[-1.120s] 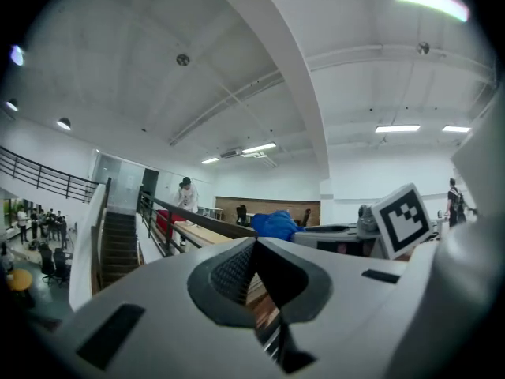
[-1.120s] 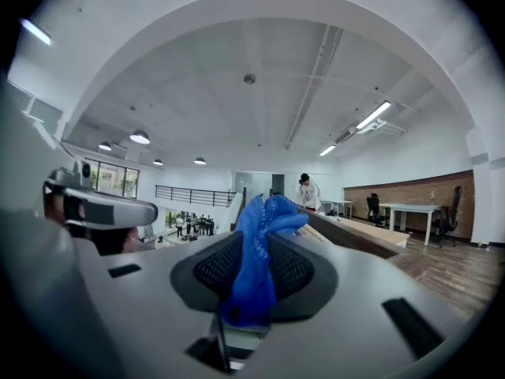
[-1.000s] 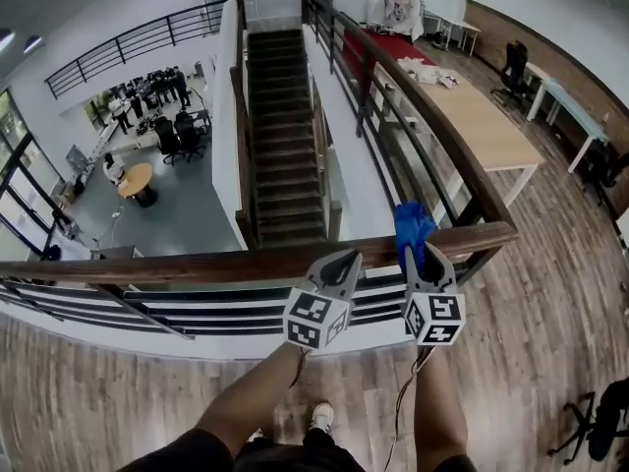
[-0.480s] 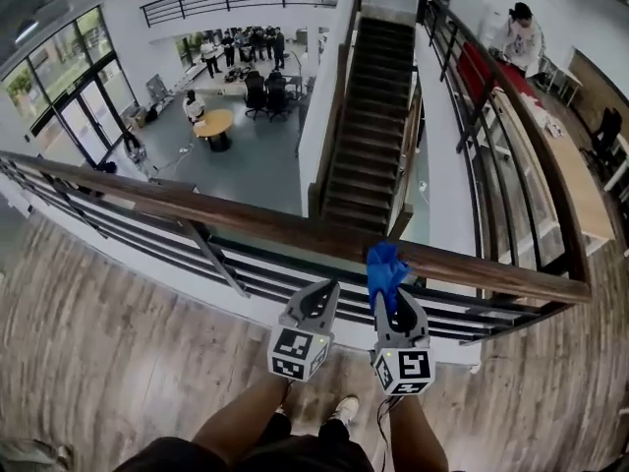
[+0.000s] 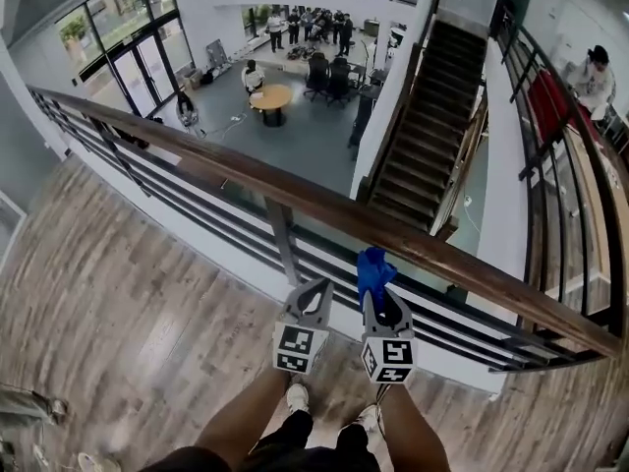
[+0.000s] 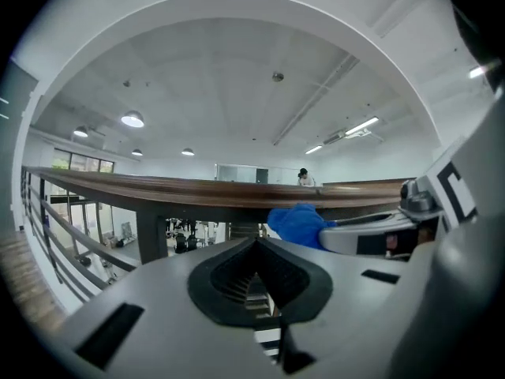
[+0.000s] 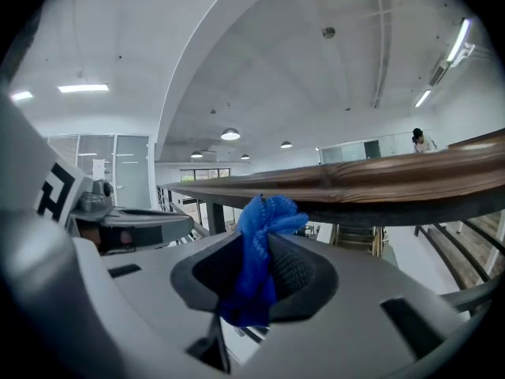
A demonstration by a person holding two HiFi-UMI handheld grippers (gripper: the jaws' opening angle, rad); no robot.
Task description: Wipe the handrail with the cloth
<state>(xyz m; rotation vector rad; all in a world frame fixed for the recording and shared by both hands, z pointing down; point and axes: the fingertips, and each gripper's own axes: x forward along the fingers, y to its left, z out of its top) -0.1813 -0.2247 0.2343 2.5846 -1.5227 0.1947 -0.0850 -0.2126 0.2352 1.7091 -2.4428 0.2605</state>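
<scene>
Mezzanine with wood plank floor (image 5: 128, 293), looking over an open lobby below. Wooden handrail (image 5: 226, 175) runs diagonally from upper left to lower right, with dark metal bars (image 5: 187, 193) and a post (image 5: 282, 242) beneath it. Staircase (image 5: 423, 136) drops to the lower level beyond the rail. Round table (image 5: 269, 97) and a group of people (image 5: 305, 23) are down there, too small for detail. Another person (image 5: 595, 72) stands at far right on the upper level.

Right tool (image 5: 377, 298): jaws pinching the blue cloth (image 5: 371, 266). Right gripper view confirms it: fabric clamped between the pads, a bunched end sticking out past the tips and a tail hanging below. The bunch sits at the handrail's near edge, just right of the post. Cannot tell if it actually touches the wood.

Left tool (image 5: 314, 288): jaws pressed together at the tips, nothing between them. Left gripper view shows only the stairs through the gap behind the tips. It sits just beside the right tool, on its left, tips just short of the rail's near edge and below the top surface, not touching.

Both tools point up and away toward the rail. Operator's forearms, legs and shoes (image 5: 297, 396) show at the bottom edge.
</scene>
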